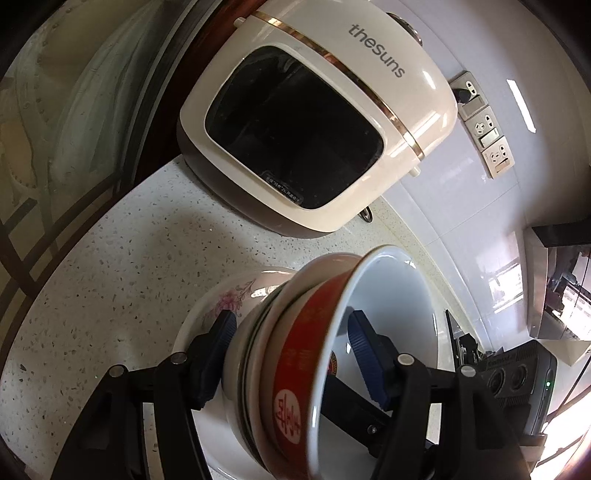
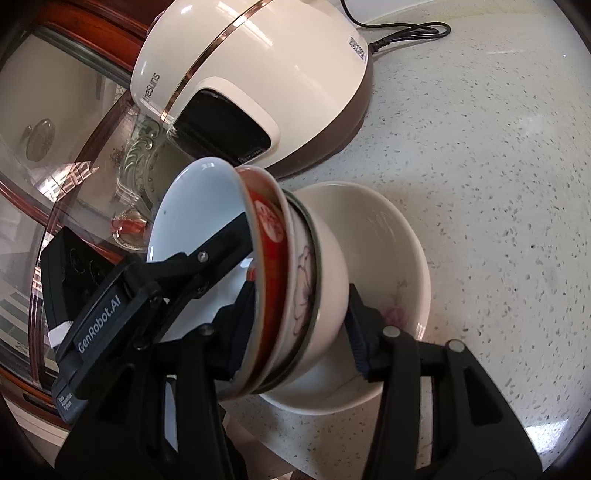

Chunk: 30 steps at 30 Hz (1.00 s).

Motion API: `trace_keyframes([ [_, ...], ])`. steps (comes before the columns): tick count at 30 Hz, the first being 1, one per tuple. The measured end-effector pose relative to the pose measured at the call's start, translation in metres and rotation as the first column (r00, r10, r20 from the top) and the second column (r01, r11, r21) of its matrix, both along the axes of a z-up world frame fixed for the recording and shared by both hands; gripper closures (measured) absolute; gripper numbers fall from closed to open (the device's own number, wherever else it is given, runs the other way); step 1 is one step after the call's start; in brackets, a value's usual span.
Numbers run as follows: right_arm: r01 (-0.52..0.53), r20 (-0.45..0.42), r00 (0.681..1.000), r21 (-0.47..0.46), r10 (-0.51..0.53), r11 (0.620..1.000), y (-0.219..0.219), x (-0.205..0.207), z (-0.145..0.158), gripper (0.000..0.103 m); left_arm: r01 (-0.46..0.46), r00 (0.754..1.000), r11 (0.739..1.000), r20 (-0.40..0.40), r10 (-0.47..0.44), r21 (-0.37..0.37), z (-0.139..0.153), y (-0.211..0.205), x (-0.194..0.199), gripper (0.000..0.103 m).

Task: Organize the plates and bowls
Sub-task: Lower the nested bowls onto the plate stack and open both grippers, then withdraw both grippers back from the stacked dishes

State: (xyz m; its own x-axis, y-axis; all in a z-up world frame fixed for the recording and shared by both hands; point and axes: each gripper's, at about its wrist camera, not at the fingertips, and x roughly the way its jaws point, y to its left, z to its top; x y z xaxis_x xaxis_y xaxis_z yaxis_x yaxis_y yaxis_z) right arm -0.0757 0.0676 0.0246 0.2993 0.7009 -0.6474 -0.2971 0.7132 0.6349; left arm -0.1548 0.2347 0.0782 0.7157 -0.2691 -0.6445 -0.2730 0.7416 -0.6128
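A nested stack of bowls (image 1: 295, 350) is held tilted on its side, a red bowl with a white inside outermost. My left gripper (image 1: 291, 354) is shut on the stack, one finger (image 1: 216, 354) on the base, the other inside the red bowl. My right gripper (image 2: 299, 325) is shut on the same stack (image 2: 280, 291) from the other side. Below sits a larger white bowl with pink flowers (image 2: 399, 266), and the stack's base sits in it. It also shows in the left wrist view (image 1: 221, 299). The left gripper's body (image 2: 110, 302) shows in the right wrist view.
A cream "thesuns" rice cooker (image 1: 314, 122) stands behind the bowls on the speckled white counter (image 2: 498, 184), with its black cord (image 2: 399, 33). Wall sockets (image 1: 484, 125) are on the white tiled wall. A glass-fronted wooden cabinet (image 2: 55, 129) lies at the left.
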Motion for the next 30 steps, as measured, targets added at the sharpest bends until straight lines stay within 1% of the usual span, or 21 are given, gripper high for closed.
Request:
trace_keyframes([
  [6,-0.01,0.013,1.0,-0.014,0.011,1.0,0.002,-0.002,0.0,0.051,-0.005,1.0,1.0,-0.003,0.005,-0.009,-0.003,0.005,-0.005,0.039],
  [8,-0.014,0.015,1.0,-0.023,0.014,1.0,0.003,-0.003,0.001,0.05,-0.018,1.0,1.0,0.004,0.019,-0.006,-0.002,0.004,-0.006,0.037],
  [10,-0.018,0.031,0.999,-0.044,0.019,0.999,0.004,-0.003,0.004,0.041,-0.025,0.999,1.0,0.022,0.025,-0.007,0.002,0.005,-0.009,0.03],
  [11,-0.001,0.067,0.998,-0.072,0.006,0.997,0.003,-0.006,0.009,0.038,-0.031,0.999,1.0,0.035,0.031,-0.005,0.005,0.006,-0.011,0.027],
  [12,0.012,0.094,0.996,-0.092,-0.003,0.996,0.002,-0.008,0.014,0.034,-0.037,0.998,0.999,0.045,0.037,0.001,0.007,0.006,-0.012,0.022],
  [13,0.023,0.12,0.993,-0.109,-0.01,0.994,0.002,-0.009,0.018,0.032,-0.043,0.998,0.999,0.055,0.042,0.01,0.009,0.006,-0.014,0.021],
  [15,0.027,0.157,0.988,-0.136,-0.005,0.99,0.002,-0.012,0.027,0.031,-0.046,0.997,0.999,0.062,0.045,0.009,0.012,0.007,-0.015,0.021],
  [17,0.032,0.172,0.985,-0.145,-0.007,0.989,0.001,-0.014,0.03,0.029,-0.047,0.997,0.999,0.063,0.046,0.008,0.013,0.007,-0.016,0.021],
  [20,0.038,0.194,0.981,-0.154,-0.008,0.987,0.001,-0.018,0.033,0.027,-0.048,0.997,0.998,0.063,0.046,0.027,0.014,0.005,-0.018,0.021],
  [22,0.042,0.21,0.978,-0.162,-0.008,0.986,0.0,-0.021,0.034,0.027,-0.052,0.996,0.997,0.073,0.048,0.058,0.018,0.001,-0.021,0.02],
  [24,0.062,0.249,0.968,-0.167,-0.019,0.984,-0.005,-0.026,0.04,0.026,-0.057,0.994,0.992,0.097,0.047,0.11,0.025,-0.003,-0.025,0.019],
  [26,0.082,0.286,0.958,-0.168,-0.031,0.982,-0.011,-0.031,0.046,0.024,-0.075,0.988,0.982,0.144,0.05,0.172,0.033,-0.009,-0.031,0.013],
  [27,0.097,0.31,0.95,-0.171,-0.04,0.98,-0.015,-0.035,0.048,0.023,-0.088,0.984,0.974,0.172,0.052,0.21,0.037,-0.013,-0.036,0.006],
  [28,0.112,0.332,0.942,-0.171,-0.05,0.979,-0.02,-0.039,0.051,0.021,-0.093,0.981,0.969,0.186,0.05,0.23,0.04,-0.015,-0.039,0.0],
  [30,0.137,0.362,0.93,-0.164,-0.069,0.977,-0.029,-0.046,0.053,0.018,-0.097,0.976,0.96,0.215,0.04,0.263,0.043,-0.019,-0.046,0.0],
])
